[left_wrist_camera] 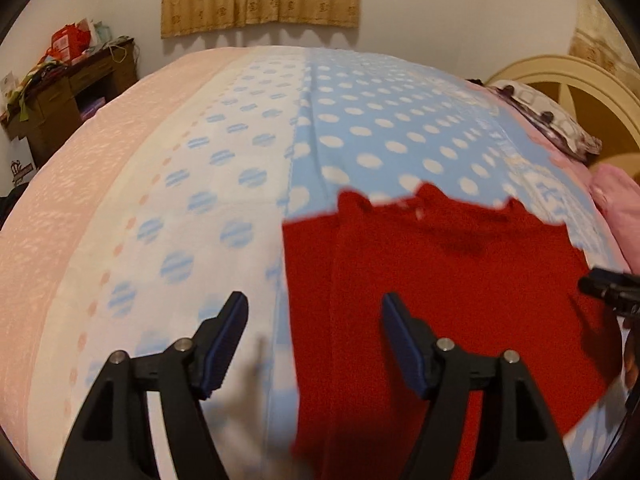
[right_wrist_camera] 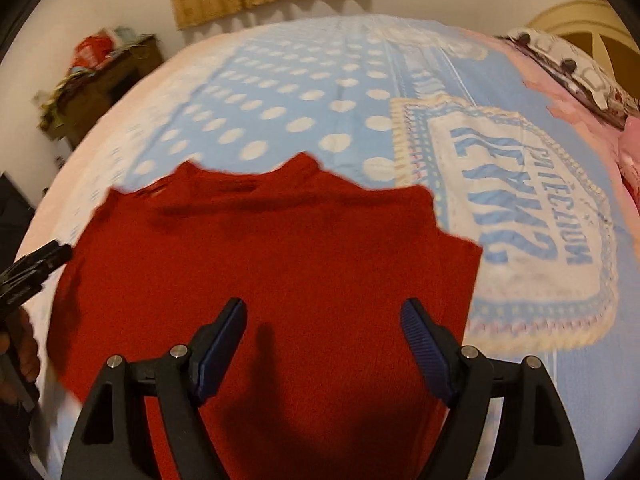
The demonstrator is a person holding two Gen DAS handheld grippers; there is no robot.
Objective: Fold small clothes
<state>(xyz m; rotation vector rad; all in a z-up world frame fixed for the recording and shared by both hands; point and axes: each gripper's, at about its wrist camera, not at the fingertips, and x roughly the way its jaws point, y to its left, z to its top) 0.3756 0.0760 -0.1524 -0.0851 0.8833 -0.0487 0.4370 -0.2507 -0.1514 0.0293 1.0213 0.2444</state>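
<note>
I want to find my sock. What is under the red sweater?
The red knitted sweater lies flat on the blue bedspread with white dots. Only that spread shows around it; whatever lies beneath is covered.

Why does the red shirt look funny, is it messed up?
Nothing stands out. The red garment lies fairly flat on the dotted bedspread, with one side already folded over. Both the left gripper and right gripper are open above it.
</note>
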